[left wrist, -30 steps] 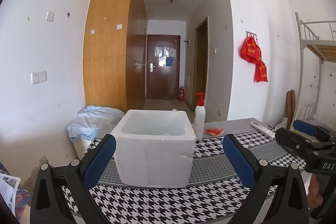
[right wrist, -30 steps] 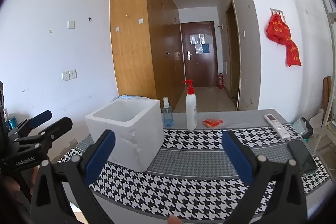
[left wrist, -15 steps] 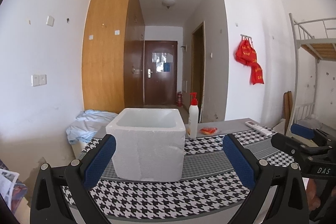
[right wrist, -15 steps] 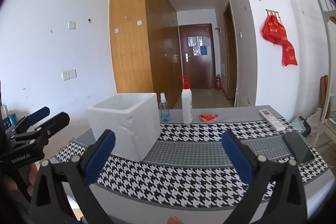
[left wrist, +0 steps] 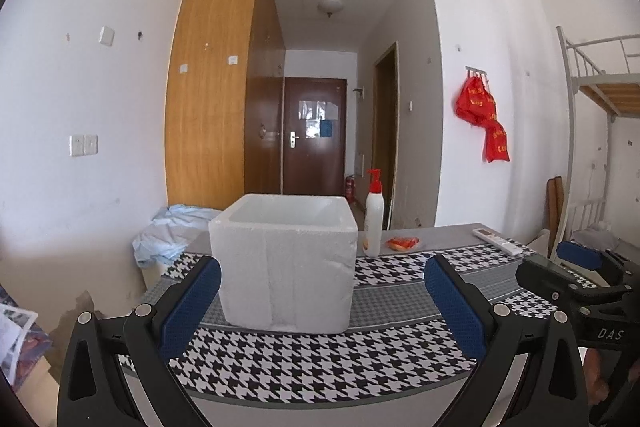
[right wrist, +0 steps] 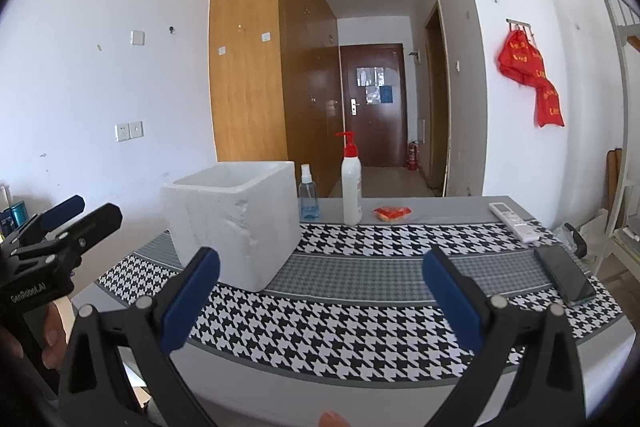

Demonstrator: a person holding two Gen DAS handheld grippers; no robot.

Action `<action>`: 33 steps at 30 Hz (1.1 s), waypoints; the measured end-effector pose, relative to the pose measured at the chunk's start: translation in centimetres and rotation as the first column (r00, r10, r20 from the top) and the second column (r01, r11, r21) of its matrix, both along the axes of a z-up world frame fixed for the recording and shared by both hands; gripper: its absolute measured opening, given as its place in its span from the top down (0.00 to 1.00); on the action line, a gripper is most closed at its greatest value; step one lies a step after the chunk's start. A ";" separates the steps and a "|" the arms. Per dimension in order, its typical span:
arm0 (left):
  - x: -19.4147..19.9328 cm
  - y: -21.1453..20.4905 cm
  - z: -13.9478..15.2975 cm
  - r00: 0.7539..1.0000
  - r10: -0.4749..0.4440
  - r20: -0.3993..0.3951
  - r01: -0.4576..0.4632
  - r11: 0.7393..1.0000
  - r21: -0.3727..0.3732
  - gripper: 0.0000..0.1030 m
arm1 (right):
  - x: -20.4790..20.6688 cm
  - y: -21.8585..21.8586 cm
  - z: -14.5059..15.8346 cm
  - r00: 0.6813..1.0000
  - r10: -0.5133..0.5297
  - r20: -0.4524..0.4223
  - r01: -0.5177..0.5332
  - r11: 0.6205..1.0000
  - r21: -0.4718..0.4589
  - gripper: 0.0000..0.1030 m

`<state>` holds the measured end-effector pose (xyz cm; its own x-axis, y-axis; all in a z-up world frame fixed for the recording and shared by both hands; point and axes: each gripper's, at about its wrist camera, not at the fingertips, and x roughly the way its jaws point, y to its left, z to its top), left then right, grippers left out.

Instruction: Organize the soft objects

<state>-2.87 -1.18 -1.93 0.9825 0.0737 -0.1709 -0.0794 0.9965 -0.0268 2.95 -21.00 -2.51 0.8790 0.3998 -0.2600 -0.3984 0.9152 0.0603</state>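
Observation:
A white foam box (left wrist: 285, 261) (right wrist: 234, 217) stands open-topped on the houndstooth table cloth (left wrist: 320, 359) (right wrist: 352, 323); its inside is hidden from here. A small red-orange soft packet (left wrist: 402, 243) (right wrist: 393, 213) lies at the table's far edge. My left gripper (left wrist: 320, 303) hovers open in front of the box, nothing between its blue pads. My right gripper (right wrist: 320, 301) is open too, level with the table's near edge, right of the box. Each gripper shows at the side of the other's view, the right gripper (left wrist: 576, 269) and the left gripper (right wrist: 68, 219).
A white pump bottle with a red top (left wrist: 374, 215) (right wrist: 351, 181) and a small blue spray bottle (right wrist: 309, 195) stand behind the box. A white remote (right wrist: 514, 221) and a dark phone (right wrist: 564, 275) lie at the right. Light blue cloth (left wrist: 172, 231) is heaped left of the table.
Both grippers have drawn back and dropped lower, so the box's inside has gone out of sight and the table's near edge shows. Both stay open and empty.

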 end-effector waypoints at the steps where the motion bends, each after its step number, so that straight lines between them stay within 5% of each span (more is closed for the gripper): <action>1: 0.0 0.0 -0.2 1.000 -0.001 -0.005 0.001 1.000 0.001 0.01 | -0.1 0.1 0.0 1.000 0.005 0.002 -0.005 1.000 0.001 0.01; 33: -0.4 0.4 -1.2 0.999 0.013 -0.030 -0.013 1.000 -0.003 0.01 | -0.3 0.7 -0.5 0.999 0.039 0.002 -0.039 0.999 -0.004 0.01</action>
